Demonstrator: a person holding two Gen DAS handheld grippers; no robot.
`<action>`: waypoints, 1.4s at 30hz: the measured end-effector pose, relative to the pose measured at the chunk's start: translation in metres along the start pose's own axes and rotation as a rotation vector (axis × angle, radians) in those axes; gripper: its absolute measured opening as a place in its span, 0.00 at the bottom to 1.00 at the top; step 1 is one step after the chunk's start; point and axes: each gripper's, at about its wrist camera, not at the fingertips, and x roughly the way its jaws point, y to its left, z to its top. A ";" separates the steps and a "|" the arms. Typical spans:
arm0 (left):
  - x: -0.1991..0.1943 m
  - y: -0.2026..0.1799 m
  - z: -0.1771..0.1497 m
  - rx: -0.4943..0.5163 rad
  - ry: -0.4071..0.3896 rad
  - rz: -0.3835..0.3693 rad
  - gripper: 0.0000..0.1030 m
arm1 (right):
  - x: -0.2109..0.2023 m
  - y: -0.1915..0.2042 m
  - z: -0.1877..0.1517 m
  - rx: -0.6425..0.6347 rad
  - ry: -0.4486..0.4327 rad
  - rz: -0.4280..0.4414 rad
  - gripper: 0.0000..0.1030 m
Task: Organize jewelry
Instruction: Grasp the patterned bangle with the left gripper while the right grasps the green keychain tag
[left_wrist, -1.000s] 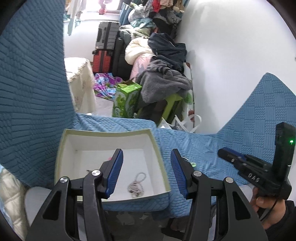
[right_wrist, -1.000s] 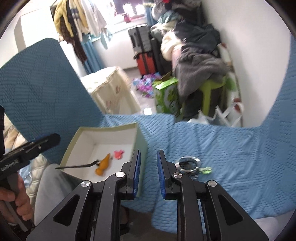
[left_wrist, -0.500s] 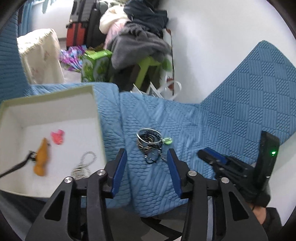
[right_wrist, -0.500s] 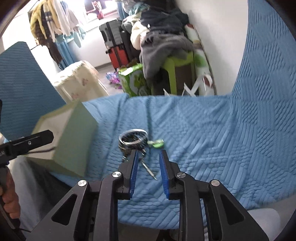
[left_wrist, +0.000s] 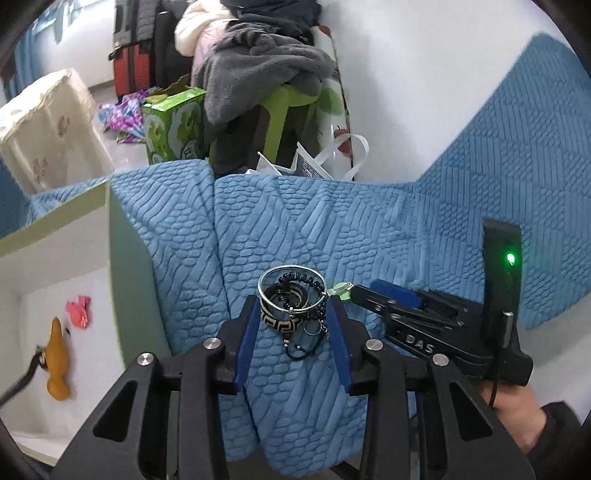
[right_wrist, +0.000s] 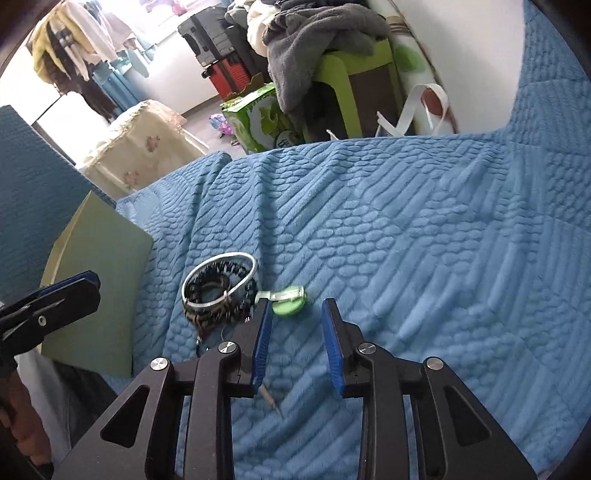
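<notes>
Bangle stack (left_wrist: 291, 301) between closing left jaws, untouched; right jaws parting beside green charm (right_wrist: 290, 296).

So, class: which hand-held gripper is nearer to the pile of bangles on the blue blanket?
Left. The left hand-held gripper straddles the bangles; the right hand-held gripper sits beside them, at the green charm.

Textured blue blanket (left_wrist: 369, 221), black-and-tan key-patterned bangle (left_wrist: 282, 321), green charm (right_wrist: 290, 295), pale green box (left_wrist: 129, 258)

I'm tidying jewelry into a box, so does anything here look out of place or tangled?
Yes. The bangles and cords lie in a tangled heap on the blue blanket, outside the box, with a green piece loose beside them.
</notes>
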 end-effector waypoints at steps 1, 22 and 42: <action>0.004 -0.002 0.001 0.011 0.012 -0.002 0.36 | 0.003 0.001 0.001 -0.006 0.007 0.000 0.30; 0.069 -0.047 0.007 0.296 0.153 0.045 0.25 | -0.005 -0.017 0.001 0.027 -0.014 0.001 0.09; 0.058 -0.042 0.009 0.253 0.122 0.061 0.06 | -0.011 -0.019 -0.006 0.030 -0.008 0.008 0.09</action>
